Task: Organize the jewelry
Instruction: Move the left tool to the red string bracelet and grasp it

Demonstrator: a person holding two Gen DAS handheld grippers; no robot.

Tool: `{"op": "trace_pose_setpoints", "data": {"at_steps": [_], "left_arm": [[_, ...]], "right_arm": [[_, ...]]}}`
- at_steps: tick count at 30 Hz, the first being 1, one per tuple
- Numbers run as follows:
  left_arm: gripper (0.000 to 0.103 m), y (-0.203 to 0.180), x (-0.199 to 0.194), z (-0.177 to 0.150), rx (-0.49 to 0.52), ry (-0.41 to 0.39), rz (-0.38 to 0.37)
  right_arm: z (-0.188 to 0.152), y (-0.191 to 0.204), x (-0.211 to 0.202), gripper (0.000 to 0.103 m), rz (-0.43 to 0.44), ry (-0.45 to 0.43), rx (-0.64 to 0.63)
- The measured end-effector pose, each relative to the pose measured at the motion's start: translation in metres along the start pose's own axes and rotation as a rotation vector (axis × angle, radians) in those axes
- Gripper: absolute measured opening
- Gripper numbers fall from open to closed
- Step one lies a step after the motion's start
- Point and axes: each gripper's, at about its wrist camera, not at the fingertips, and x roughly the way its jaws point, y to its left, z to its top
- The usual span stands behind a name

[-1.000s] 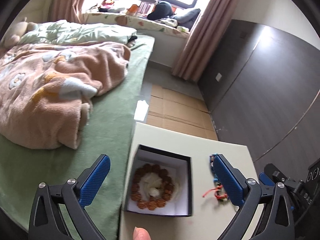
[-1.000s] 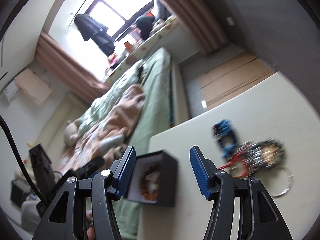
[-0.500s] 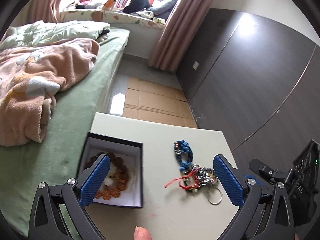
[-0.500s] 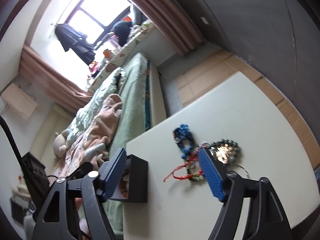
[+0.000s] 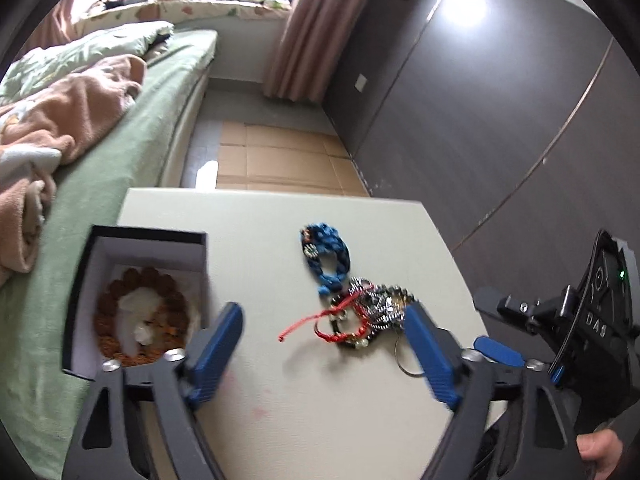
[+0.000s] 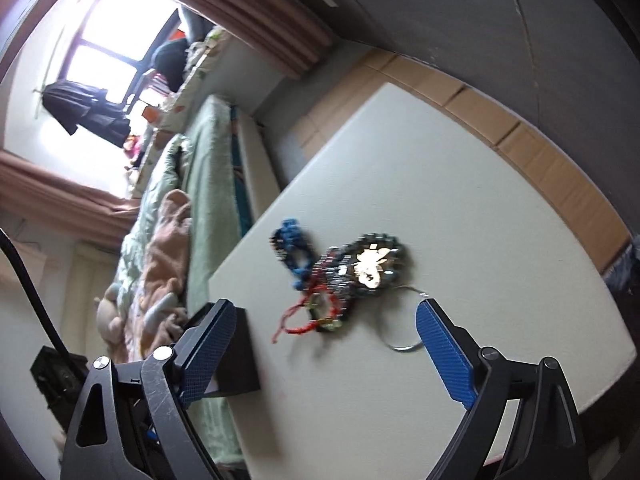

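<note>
Jewelry pile just ahead of closing left hand-held gripper, seemingly untouched

My left gripper blocks the near corner of the black box and the near beads of the brown bracelet inside; its closing fingers are motion-smeared. Beside the box, the jewelry tangle is too knotted to separate pieces; my right finger covers part of the wire ring. In the right view, the box's interior is hidden.
</note>
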Motion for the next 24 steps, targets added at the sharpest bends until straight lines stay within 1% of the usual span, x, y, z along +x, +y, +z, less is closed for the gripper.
{"op": "trace_pose_setpoints", "data": {"at_steps": [1, 3, 4, 5, 8, 11, 14, 18, 22, 24], "left_arm": [[0.07, -0.002, 0.007, -0.001, 0.007, 0.026, -0.004], [0.061, -0.005, 0.02, -0.003, 0.013, 0.063, -0.007], [0.054, -0.005, 0.023, -0.004, 0.016, 0.076, -0.004], [0.05, -0.005, 0.029, -0.005, 0.02, 0.091, 0.004], [0.047, -0.006, 0.037, -0.006, 0.036, 0.098, 0.039], [0.042, -0.009, 0.046, -0.007, 0.066, 0.11, 0.052], [0.041, -0.01, 0.055, -0.007, 0.087, 0.125, 0.057], [0.04, -0.01, 0.068, -0.006, 0.109, 0.14, 0.083], [0.04, -0.013, 0.084, -0.008, 0.138, 0.182, 0.094], [0.024, -0.011, 0.093, -0.01, 0.139, 0.206, 0.086]], "right_arm": [[0.001, -0.002, 0.001, 0.092, -0.004, 0.001, 0.007], [0.002, -0.006, 0.002, 0.084, 0.002, 0.007, 0.024], [0.003, -0.005, 0.003, 0.08, 0.002, 0.013, 0.026], [0.003, -0.005, 0.006, 0.078, 0.0, 0.022, 0.025], [0.003, -0.005, 0.013, 0.075, -0.001, 0.042, 0.028], [0.003, -0.005, 0.02, 0.073, 0.002, 0.062, 0.034], [0.003, -0.005, 0.024, 0.07, 0.006, 0.073, 0.039], [0.003, -0.002, 0.029, 0.069, 0.008, 0.082, 0.031], [0.004, 0.0, 0.034, 0.069, 0.006, 0.092, 0.034], [0.005, -0.002, 0.037, 0.068, -0.001, 0.096, 0.039]]}}
